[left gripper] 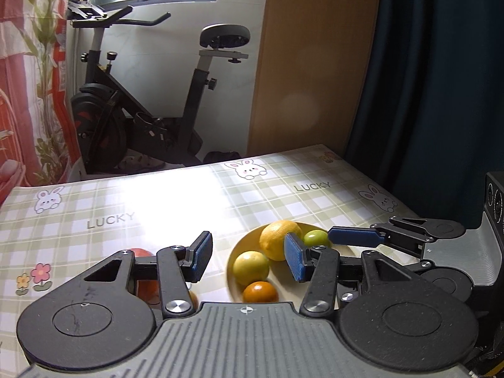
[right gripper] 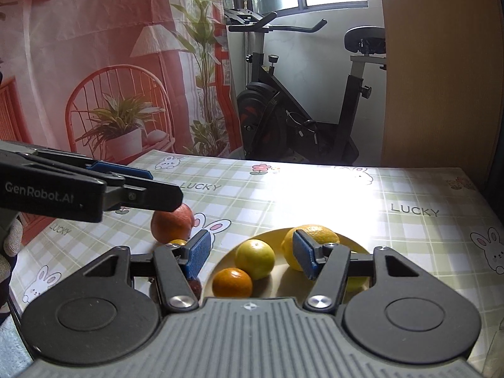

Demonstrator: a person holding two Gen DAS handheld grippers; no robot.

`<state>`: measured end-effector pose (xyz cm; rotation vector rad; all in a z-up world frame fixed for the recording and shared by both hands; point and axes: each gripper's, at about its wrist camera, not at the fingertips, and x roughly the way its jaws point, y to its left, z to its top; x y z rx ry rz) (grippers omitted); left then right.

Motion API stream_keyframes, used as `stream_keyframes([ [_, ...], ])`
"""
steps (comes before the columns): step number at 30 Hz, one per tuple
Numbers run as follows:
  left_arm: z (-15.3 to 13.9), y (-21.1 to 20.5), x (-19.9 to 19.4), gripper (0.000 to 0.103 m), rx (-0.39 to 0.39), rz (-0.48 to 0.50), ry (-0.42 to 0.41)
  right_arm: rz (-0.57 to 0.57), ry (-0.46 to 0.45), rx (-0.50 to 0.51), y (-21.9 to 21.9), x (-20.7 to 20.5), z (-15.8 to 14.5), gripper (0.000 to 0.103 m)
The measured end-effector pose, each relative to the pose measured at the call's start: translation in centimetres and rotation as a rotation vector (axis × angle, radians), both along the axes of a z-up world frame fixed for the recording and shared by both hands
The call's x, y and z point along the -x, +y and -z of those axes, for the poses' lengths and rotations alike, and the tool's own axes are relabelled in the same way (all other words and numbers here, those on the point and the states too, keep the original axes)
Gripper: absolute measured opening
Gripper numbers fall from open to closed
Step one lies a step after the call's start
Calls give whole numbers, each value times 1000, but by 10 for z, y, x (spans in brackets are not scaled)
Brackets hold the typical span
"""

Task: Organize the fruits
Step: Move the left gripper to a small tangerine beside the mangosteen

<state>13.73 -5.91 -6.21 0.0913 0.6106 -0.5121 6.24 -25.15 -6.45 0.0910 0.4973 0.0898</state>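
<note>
A yellow plate (left gripper: 245,245) (right gripper: 280,280) holds a lemon (left gripper: 277,239) (right gripper: 315,236), a yellow-green citrus (left gripper: 252,267) (right gripper: 255,258), a small orange (left gripper: 260,292) (right gripper: 232,286) and a small green fruit (left gripper: 315,237). Left of the plate, a red-orange fruit (right gripper: 172,223) (left gripper: 141,253) lies on the table. Smaller fruits lie beside it, mostly hidden. My left gripper (left gripper: 249,260) (right gripper: 165,187) is open above the plate's left edge, holding nothing. My right gripper (right gripper: 251,257) is open and empty over the plate; one of its fingers (left gripper: 352,237) reaches in from the right.
The table (left gripper: 157,208) wears a green check cloth printed with rabbits and "LUCKY". Beyond its far edge stand an exercise bike (left gripper: 132,100) (right gripper: 299,110), a wooden panel (left gripper: 308,63) and a dark curtain (left gripper: 441,78). A gloved hand (right gripper: 9,242) holds the left gripper.
</note>
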Motion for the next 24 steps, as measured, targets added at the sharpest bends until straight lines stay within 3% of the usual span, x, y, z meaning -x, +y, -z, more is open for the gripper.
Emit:
stream_keyframes([
  [13,-13,78,43,53,4,-197,-97,-59,-27,-16,51,10,6,61],
  [24,26,87,60,54,47,-201,-5,-133,57,60,85,21,48,60],
])
